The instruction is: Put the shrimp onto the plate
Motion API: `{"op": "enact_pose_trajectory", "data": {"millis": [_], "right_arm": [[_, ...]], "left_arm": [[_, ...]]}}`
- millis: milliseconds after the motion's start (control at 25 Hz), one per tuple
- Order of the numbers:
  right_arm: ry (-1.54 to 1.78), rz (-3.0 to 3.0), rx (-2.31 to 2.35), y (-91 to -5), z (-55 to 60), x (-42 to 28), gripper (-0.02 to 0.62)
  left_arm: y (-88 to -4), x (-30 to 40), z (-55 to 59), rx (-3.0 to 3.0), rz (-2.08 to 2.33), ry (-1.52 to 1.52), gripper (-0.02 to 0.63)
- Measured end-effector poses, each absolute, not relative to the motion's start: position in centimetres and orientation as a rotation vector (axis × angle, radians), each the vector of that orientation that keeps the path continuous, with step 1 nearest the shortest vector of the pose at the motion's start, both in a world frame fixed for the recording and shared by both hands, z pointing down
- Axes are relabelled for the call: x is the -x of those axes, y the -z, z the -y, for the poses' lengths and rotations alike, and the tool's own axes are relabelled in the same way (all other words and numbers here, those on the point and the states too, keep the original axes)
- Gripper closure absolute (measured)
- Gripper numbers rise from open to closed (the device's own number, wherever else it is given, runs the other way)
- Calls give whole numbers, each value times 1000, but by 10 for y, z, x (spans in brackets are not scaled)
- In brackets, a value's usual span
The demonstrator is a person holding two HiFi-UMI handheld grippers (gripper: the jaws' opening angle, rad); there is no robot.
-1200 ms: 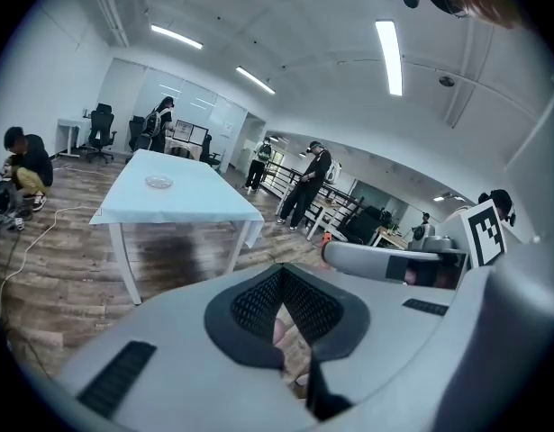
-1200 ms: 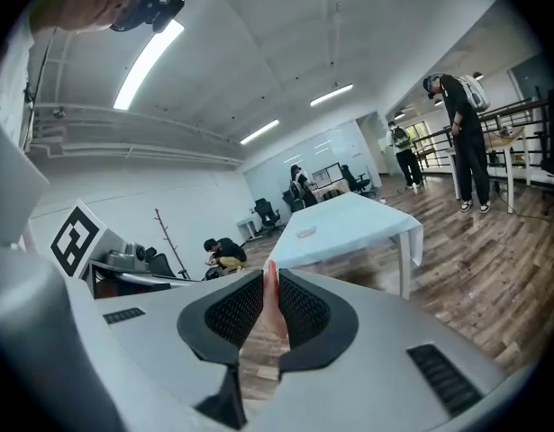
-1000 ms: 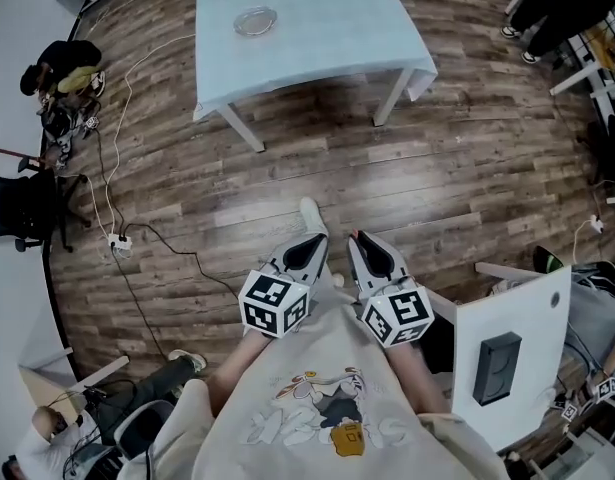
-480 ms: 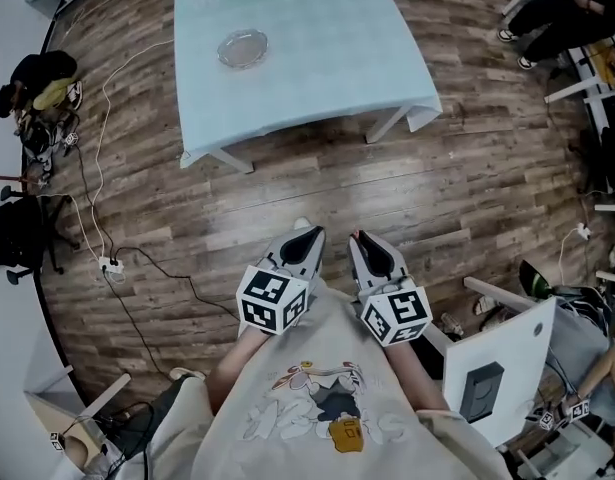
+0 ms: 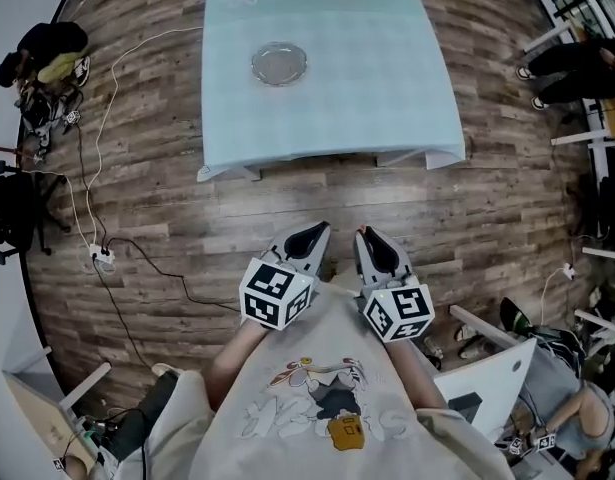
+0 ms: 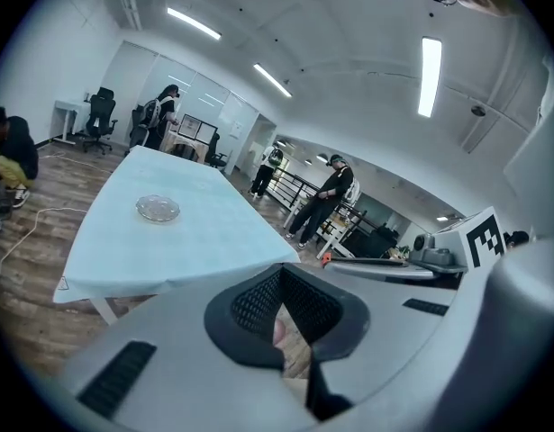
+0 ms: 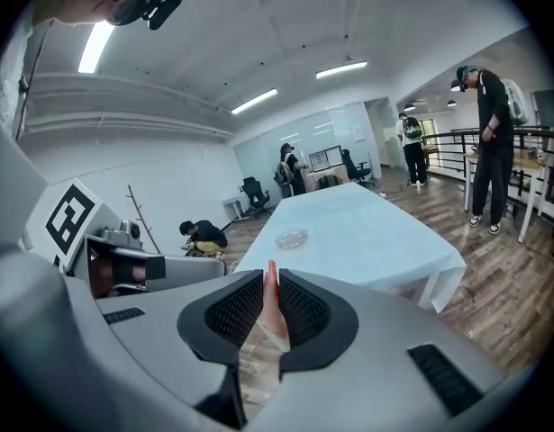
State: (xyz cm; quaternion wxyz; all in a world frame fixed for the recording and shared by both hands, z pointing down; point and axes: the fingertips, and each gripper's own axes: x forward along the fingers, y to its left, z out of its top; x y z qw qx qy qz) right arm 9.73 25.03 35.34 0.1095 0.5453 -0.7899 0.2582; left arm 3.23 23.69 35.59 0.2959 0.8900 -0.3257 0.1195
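1. A wood-plank floor [image 5: 287,198] fills the room, and a table [image 5: 387,98] under a pale blue cloth stands at the far side.
2. A clear glass plate [image 5: 279,63] sits on the left part of that cloth, with nothing on it, well apart from both grippers.
3. Cables [image 5: 152,258] trail over the floor at the left, to a power strip [image 5: 99,256].
4. In the right gripper view, a person [image 7: 493,142] stands right of the table and another [image 7: 200,234] crouches at the far left.
5. The left gripper [image 5: 312,236] and the right gripper [image 5: 370,240] are held side by side at the near side, close to the holder's chest, above the floor and short of the table.
6. The right gripper's jaws are pressed onto a shrimp [image 7: 270,306], pink-orange and white, standing upright between the pads.
7. The left gripper's jaws are drawn almost together, pinching a small pale pink piece [image 6: 278,331]. Too little of it shows to name.
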Motion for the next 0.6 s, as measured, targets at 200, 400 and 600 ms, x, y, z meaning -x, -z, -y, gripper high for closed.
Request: {"op": "enact_pose_trajectory", "data": {"millis": [200,400,600], "right_arm": [[-778,2323,-1580,-360,-228,-90,525],[-788,2359,-1517,-366,-211,-82,525],[-807,2413,-1435,-372,-168,-74,525]], "left_arm": [[-364,-16,-223,-2312,920,-275,598],[-373,-12,-212,-2289,945,-297,598],[-377,-5,-175,-2252,1025,-313,598]]}}
